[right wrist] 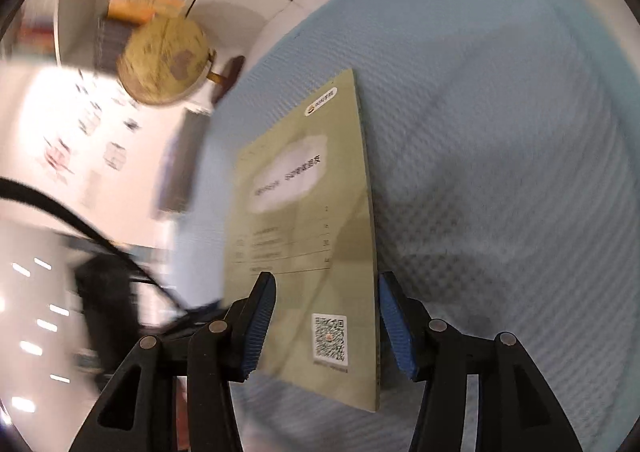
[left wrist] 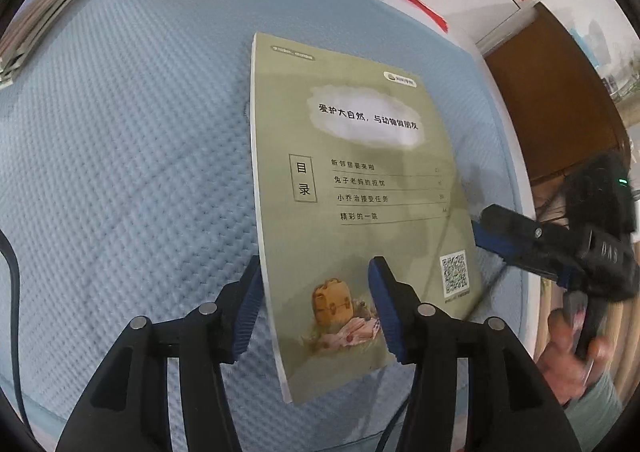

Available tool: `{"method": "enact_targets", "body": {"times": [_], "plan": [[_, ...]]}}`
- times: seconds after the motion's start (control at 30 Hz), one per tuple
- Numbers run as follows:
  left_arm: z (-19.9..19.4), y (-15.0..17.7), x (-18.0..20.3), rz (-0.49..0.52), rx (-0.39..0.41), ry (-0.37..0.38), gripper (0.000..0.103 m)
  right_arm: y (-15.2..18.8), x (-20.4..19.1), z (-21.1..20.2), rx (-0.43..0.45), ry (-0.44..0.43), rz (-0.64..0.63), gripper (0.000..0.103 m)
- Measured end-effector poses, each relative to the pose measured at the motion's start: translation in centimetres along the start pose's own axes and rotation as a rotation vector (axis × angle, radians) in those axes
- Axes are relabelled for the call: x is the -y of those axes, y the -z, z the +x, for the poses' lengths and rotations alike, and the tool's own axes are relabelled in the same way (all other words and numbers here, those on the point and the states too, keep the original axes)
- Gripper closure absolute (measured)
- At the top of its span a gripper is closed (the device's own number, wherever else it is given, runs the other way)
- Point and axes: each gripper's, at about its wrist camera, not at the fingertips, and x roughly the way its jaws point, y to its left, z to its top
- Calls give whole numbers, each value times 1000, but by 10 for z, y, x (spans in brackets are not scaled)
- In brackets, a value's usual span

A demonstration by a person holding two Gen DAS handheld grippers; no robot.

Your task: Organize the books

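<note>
A pale blue quilted mat (left wrist: 120, 156) covered the tabletop, with a stack of books (left wrist: 52, 0) at the upper left of the frame. The green book (left wrist: 360, 212) lay at the centre. My left gripper (left wrist: 316, 308) straddled its lower edge, released, pads not pressing. My right gripper (right wrist: 328, 326) straddled the corner with the QR code (right wrist: 330, 340), also released, though that view was blurred

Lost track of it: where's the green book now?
In the left wrist view the green book lies on the blue mat, right of centre, its near end between the left gripper fingers.
</note>
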Motion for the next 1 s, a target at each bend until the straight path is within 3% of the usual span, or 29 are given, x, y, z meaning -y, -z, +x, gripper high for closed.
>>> {"method": "enact_targets", "body": {"times": [0.07,0.17,0.23,0.4,0.53,0.67,0.83,1.0], "plan": [[-3,1,-11,-46,5,55,55,-6,15,3,-55,-80,80,51],[-6,6,-27,-131,28,147,55,-10,17,8,-103,-135,90,51],[-9,13,-27,-143,40,168,55,-10,11,12,-129,-198,94,52],[-14,26,-11,-116,48,133,55,-3,-41,14,-118,-153,-39,52],[-16,23,-9,-157,40,184,54,-7,-93,7,-78,-86,-190,52],[-33,22,-18,-168,83,170,55,-2,-135,13,-63,-54,-307,52],[-68,37,-48,-248,158,172,55,7,-182,30,-71,-119,-379,52],[-121,70,-102,-383,293,58,55,17,-223,72,-156,-215,-439,52]]}}
